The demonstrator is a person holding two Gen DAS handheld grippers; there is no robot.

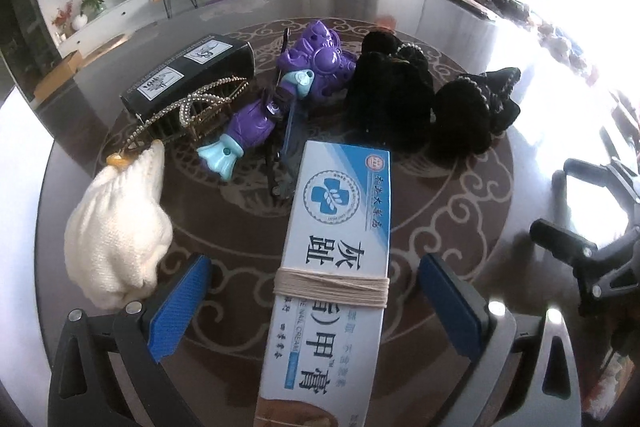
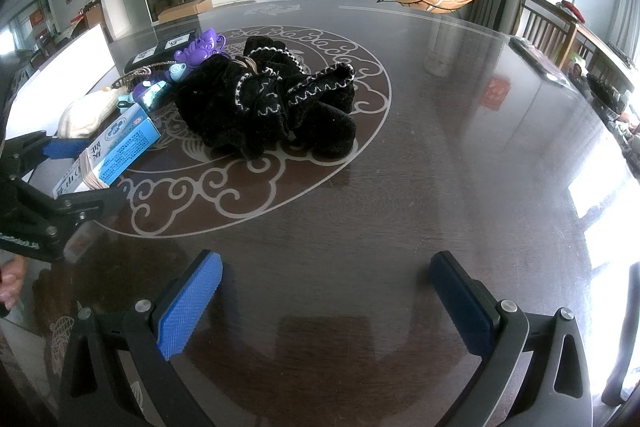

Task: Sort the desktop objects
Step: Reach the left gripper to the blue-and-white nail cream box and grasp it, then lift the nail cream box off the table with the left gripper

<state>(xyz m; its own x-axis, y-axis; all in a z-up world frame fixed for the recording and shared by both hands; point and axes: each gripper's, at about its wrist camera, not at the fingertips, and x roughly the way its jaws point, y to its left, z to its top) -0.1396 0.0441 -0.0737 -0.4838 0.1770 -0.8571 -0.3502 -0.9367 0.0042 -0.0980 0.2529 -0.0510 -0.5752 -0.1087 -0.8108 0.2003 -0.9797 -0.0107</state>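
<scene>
- Left wrist view: your left gripper (image 1: pixel 314 303) stands spread wide, both blue pads clear of the long white-and-blue cardboard cream box (image 1: pixel 332 267) lying lengthwise between them on the dark patterned table (image 1: pixel 460 211).
- Expect it light, stiff, crushable; pinch its long sides near the string wrapping (image 1: pixel 332 286).
- Your right gripper (image 2: pixel 326 301) hangs wide apart, empty, over bare tabletop.

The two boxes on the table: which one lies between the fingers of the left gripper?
The blue-and-white box bound with string; the black box lies farther back, beside the purple toy.
</scene>
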